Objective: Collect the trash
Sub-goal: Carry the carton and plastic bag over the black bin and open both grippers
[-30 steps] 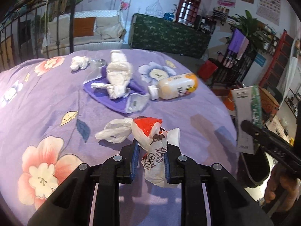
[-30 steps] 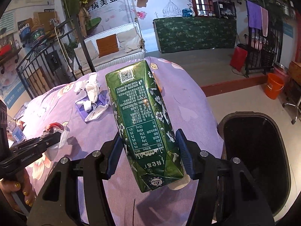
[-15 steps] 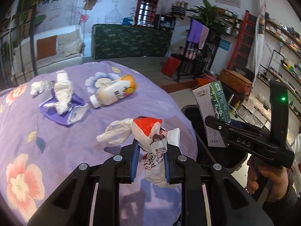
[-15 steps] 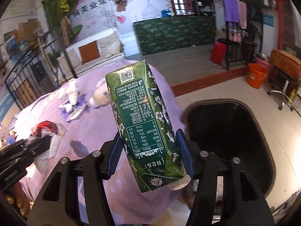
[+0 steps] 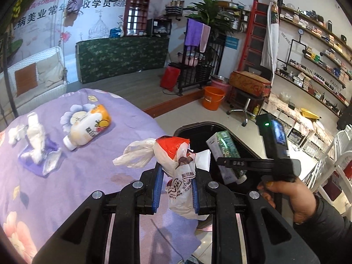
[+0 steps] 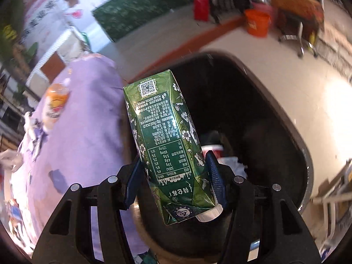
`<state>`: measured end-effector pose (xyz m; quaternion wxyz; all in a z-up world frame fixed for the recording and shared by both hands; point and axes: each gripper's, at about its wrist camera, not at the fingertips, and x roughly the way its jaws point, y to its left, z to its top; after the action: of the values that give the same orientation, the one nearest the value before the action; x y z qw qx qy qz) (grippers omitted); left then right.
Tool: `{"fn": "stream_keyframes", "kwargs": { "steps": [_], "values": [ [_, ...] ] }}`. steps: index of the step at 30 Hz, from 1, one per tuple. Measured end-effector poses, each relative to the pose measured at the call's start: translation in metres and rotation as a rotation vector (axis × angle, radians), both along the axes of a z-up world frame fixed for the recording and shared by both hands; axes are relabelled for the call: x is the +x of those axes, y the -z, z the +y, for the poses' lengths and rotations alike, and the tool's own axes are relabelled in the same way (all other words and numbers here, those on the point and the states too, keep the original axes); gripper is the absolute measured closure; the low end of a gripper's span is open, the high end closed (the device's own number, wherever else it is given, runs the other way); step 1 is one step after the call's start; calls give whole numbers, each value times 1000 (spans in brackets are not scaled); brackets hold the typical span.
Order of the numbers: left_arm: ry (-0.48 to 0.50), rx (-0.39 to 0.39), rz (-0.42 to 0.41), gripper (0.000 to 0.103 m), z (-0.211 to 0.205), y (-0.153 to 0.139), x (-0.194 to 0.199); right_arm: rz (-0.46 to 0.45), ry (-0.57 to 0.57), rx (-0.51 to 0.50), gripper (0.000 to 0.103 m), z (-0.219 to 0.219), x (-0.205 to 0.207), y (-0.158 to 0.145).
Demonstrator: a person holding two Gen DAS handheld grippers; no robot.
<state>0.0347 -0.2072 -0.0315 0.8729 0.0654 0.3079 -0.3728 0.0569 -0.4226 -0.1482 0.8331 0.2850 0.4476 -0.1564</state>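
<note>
My left gripper (image 5: 176, 187) is shut on a crumpled white and red plastic bag (image 5: 176, 162), held over the right edge of the purple floral table (image 5: 77, 176). My right gripper (image 6: 176, 180) is shut on a green drink carton (image 6: 167, 143) and holds it over the open black trash bin (image 6: 264, 114). The carton (image 5: 224, 149) and the bin (image 5: 198, 129) also show in the left wrist view. A yellow-white bottle (image 5: 88, 127) and crumpled tissues on a purple wrapper (image 5: 37, 149) lie on the table.
The bin holds a red-and-white cup (image 6: 212, 149) and white paper (image 6: 233, 165). An orange bucket (image 5: 212, 98), a stool (image 5: 244, 107) and a black rack (image 5: 198, 70) stand on the floor beyond. A white frame (image 5: 336, 171) is at the right.
Both grippers have swung right, away from the table. The carton now hangs over the bin's opening, and the bag has come to the table's right edge beside the bin.
</note>
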Motion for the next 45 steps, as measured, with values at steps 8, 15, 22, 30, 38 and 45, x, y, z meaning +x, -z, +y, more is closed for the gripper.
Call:
{"fn": "stream_keyframes", "kwargs": {
  "steps": [8,15,22,30,38,45],
  "values": [
    [46,12,29,82,-19,7,-4,146,8,43,47,-12,21,44],
    [71,23,47,82,-28,13,-7,162,21,56,36,-17,22,51],
    [105,40,59,82,-36,19,-9,85,54,-17,35,-8,10,26],
    [161,55,86,82,-57,27,-9,-89,120,-166,27,-7,-16,-31],
    [248,105,125,82,-102,47,-9,-188,217,-306,18,-17,-39,-68],
    [297,146,112,81,-139,60,-4,-212,287,-297,18,-29,-62,-75]
  ]
}}
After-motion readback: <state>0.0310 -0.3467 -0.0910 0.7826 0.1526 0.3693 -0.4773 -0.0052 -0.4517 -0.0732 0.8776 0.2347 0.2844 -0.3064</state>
